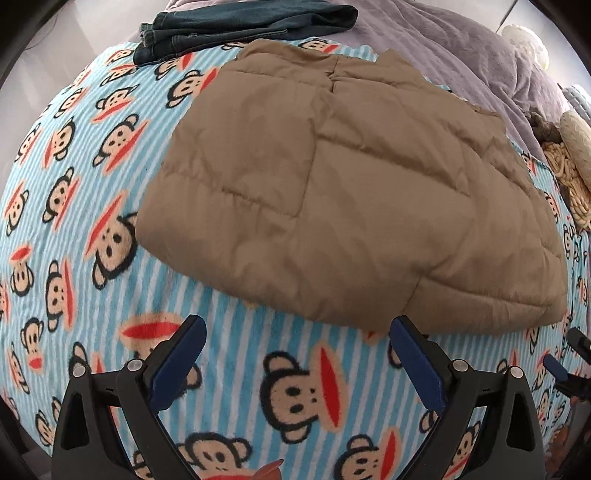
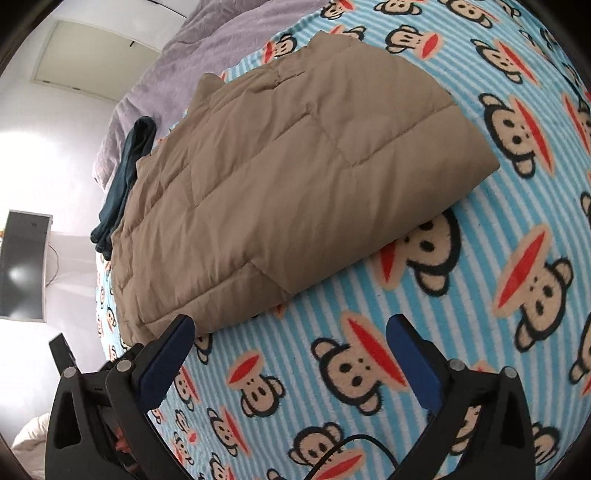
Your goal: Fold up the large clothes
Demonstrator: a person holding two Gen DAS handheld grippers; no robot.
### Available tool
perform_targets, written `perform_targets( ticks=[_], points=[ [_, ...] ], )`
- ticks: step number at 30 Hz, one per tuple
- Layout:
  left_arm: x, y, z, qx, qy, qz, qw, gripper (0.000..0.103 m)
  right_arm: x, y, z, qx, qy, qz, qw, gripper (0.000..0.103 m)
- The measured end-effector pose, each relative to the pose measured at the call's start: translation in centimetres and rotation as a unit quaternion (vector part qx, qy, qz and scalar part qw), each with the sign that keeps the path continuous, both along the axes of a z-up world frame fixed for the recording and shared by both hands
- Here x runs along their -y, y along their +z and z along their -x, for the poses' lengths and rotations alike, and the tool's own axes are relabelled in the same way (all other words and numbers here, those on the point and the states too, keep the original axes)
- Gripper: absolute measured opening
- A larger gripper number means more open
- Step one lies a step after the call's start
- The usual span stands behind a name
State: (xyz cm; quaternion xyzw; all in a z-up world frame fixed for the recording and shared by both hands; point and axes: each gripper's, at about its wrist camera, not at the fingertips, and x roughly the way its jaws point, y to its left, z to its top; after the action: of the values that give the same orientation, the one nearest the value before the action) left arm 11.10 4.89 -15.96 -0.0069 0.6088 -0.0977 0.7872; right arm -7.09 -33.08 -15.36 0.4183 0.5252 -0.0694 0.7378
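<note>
A tan quilted puffer jacket [image 1: 332,192] lies folded into a compact bundle on a blue striped monkey-print blanket [image 1: 92,229]. It also shows in the right wrist view [image 2: 280,192]. My left gripper [image 1: 297,332] is open and empty, just short of the jacket's near edge. My right gripper [image 2: 290,328] is open and empty, near the jacket's near corner, its left finger [image 2: 166,362] beside the hem. The right gripper's tip shows at the right edge of the left wrist view [image 1: 565,354].
Folded dark jeans [image 1: 236,26] lie behind the jacket, also in the right wrist view [image 2: 125,177]. A purple plush blanket [image 1: 461,48] covers the far bed. Woven items [image 1: 569,162] sit at the right. A dark monitor [image 2: 22,266] stands beyond the bed edge.
</note>
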Motion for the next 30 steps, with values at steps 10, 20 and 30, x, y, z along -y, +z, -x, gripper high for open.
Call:
perform_targets(
  ticks=[10,20,30],
  points=[
    [-3.7,-3.0,-0.4,-0.062,0.072,0.132,0.9867,0.1,-0.8,-2.4,0.3,0.003,-0.034,-0.075,0.997,0.103],
    [-8.0,-4.9,-2.8,-0.034,0.137,0.25,0.9579,0.1,0.9,-5.7,-0.1,0.051,-0.1,-0.194,0.975,0.103],
    [-7.2,-7.1,-5.6,0.016,0.153,0.276,0.9489,0.1,1.5,-9.0,-2.9,0.103,-0.121,-0.256,0.953,0.103]
  ],
)
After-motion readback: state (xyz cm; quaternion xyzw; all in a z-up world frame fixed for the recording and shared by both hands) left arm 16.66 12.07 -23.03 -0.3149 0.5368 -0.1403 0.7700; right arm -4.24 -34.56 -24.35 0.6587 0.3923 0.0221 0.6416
